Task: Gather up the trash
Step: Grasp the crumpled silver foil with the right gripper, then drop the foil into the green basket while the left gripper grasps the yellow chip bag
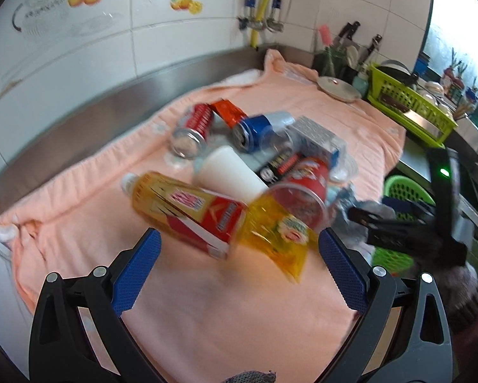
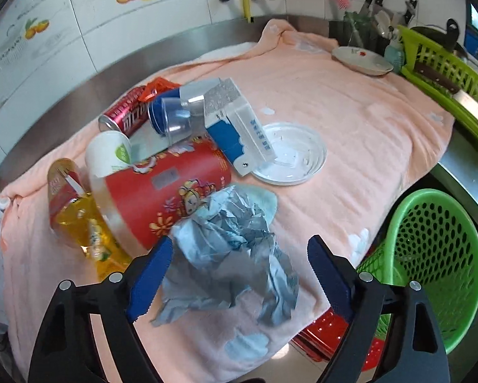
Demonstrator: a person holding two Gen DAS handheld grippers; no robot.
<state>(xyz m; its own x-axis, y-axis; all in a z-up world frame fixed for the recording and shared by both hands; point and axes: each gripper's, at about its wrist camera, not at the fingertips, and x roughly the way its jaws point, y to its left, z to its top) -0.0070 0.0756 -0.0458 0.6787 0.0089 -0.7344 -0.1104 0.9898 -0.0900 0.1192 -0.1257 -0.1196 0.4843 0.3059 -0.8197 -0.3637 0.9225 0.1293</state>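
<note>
My right gripper [image 2: 239,274] has its blue pads spread apart around the near part of a crumpled grey-blue paper [image 2: 229,255]. The left pad touches the paper's edge, while the right pad stands clear, so nothing is clamped. The paper lies on the peach towel [image 2: 350,146], near its front edge. Just right of it, past the towel's edge, stands the green perforated basket [image 2: 430,255].

My left gripper [image 1: 239,265] is also spread wide with nothing between the pads. It hangs above bare towel just in front of a yellow snack wrapper [image 1: 277,236] and a yellow tea bottle [image 1: 187,207] lying on its side.

Behind the paper lies a big red cup [image 2: 162,191] on its side, touching the paper. A white paper cup [image 2: 108,153] lies beside its far left. Further back I see a red can [image 2: 124,115], a blue can [image 2: 171,118] and a white-and-blue box [image 2: 235,124], whose near end rests on a round white lid [image 2: 296,156]. At the far right of the towel sits a shallow dish [image 2: 360,60], next to a lime-green dish rack [image 2: 446,67].
</note>
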